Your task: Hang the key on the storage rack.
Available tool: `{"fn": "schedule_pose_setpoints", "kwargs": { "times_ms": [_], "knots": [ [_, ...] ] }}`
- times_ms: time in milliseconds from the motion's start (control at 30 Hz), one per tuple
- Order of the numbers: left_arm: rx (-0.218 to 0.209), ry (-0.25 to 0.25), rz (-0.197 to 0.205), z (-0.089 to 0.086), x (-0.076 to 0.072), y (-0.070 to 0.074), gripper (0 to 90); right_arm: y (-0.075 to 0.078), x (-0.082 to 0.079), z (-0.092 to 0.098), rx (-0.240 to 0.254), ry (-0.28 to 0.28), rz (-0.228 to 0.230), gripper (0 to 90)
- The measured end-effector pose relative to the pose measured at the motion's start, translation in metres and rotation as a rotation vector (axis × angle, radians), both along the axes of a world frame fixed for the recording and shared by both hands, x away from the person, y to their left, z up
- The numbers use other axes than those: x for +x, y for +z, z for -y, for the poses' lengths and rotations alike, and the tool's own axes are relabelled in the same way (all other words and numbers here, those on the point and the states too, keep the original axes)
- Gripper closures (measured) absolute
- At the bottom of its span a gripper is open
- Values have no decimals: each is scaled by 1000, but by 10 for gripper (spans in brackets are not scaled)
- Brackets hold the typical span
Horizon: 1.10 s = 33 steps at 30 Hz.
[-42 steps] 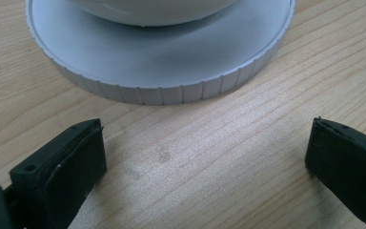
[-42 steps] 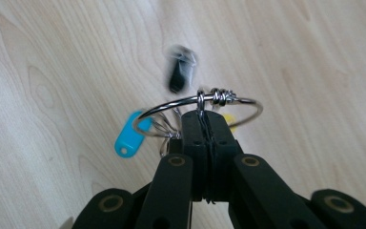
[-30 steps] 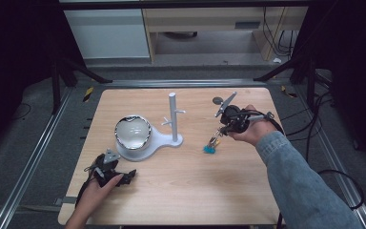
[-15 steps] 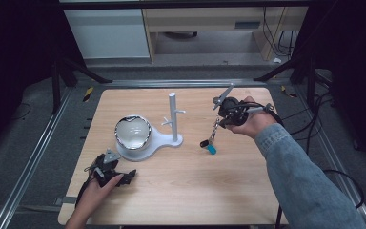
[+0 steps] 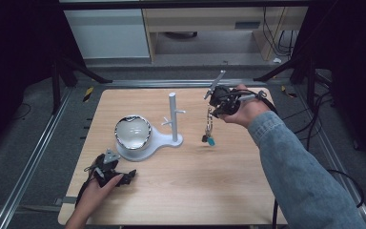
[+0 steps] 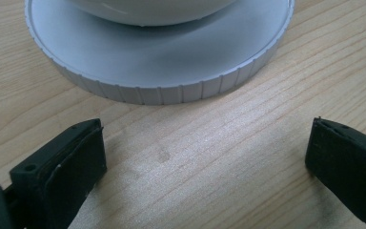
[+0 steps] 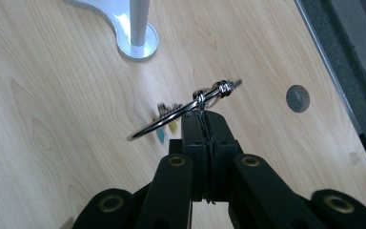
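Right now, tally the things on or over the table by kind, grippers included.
Grippers: 2 (left gripper, right gripper)
Key bunch: 1 (keys, hanging from the right gripper)
White stand with pegs: 1 (stand)
Bowl on the stand's base: 1 (bowl)
Total: 5

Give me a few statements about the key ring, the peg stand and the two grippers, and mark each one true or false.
1. The right gripper is shut on the key ring. True.
2. The key ring hangs on the peg stand. False: it dangles from the right gripper, clear of the table.
3. The left gripper has its fingers open with nothing between them. True.
4. A shiny bowl sits on the stand's round base. True.
5. The left gripper grips the stand's base. False: it rests beside it, apart.
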<state>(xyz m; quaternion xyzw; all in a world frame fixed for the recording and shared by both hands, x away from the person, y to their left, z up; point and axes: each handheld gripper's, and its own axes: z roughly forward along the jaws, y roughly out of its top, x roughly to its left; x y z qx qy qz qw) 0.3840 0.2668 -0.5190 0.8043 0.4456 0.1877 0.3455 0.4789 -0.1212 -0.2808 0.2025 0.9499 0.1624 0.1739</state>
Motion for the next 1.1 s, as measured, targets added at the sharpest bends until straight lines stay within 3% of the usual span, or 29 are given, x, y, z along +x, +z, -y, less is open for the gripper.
{"fn": "schedule_pose_setpoints", "kwargs": {
  "times_ms": [367,800,1100],
  "knots": [
    [0,-1,0,0,0,0,0,19,2,-16,-24,28,22,889],
    [1,-4,-3,0,-1,0,0,26,8,-29,-34,27,26,889],
    [4,-2,-4,0,-2,0,0,33,4,-38,-39,40,45,889]
  ]
}}
